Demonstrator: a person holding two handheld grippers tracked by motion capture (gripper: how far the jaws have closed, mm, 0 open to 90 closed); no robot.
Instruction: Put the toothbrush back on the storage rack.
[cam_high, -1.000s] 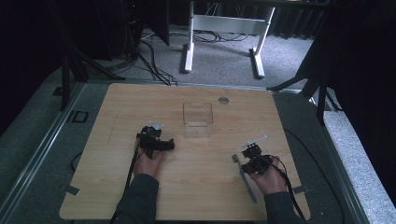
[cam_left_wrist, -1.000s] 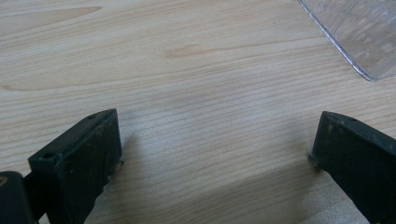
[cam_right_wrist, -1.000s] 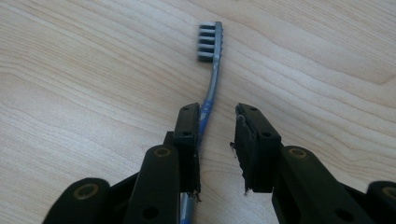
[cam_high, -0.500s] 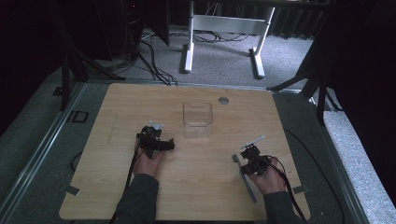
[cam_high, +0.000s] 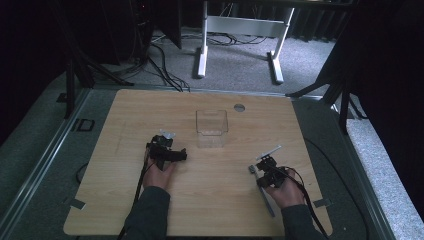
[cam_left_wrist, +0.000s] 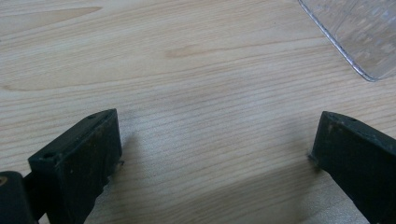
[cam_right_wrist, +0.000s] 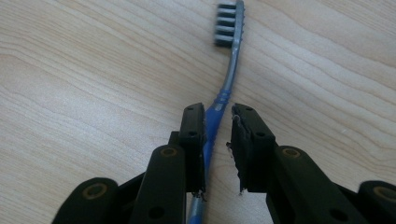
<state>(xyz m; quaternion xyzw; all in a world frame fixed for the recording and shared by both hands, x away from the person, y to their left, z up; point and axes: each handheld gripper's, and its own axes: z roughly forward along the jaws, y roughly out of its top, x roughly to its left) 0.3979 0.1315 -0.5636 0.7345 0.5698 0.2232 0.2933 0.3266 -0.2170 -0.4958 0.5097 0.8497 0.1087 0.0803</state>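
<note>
Toothbrush (cam_right_wrist: 227, 79) handling looks easy enough: it reads as a light, slim piece of plastic, stiff along the blue-and-grey handle with a little spring toward the narrow neck, and smooth enough to slip or roll if pinched off-centre. It lies flat on the wooden surface (cam_high: 210, 200) near the person's right side, bristle head pointing away from the right hand-held gripper (cam_right_wrist: 219, 140), and it is well apart from the clear plastic container (cam_high: 212, 128) standing farther up the surface. The best hold is probably the thicker blue grip section just behind the ribbed neck, which is where the jaws now straddle it. The right jaws have just been closing with the handle between them; one pad is against the handle, the other has a gap left (so not yet a firm pinch, as far as can be judged). The left hand-held gripper (cam_left_wrist: 215, 149) rests over bare wood with its jaws spread wide and nothing between them, a corner of the container just ahead. No brand, label or writing can be read anywhere.
</note>
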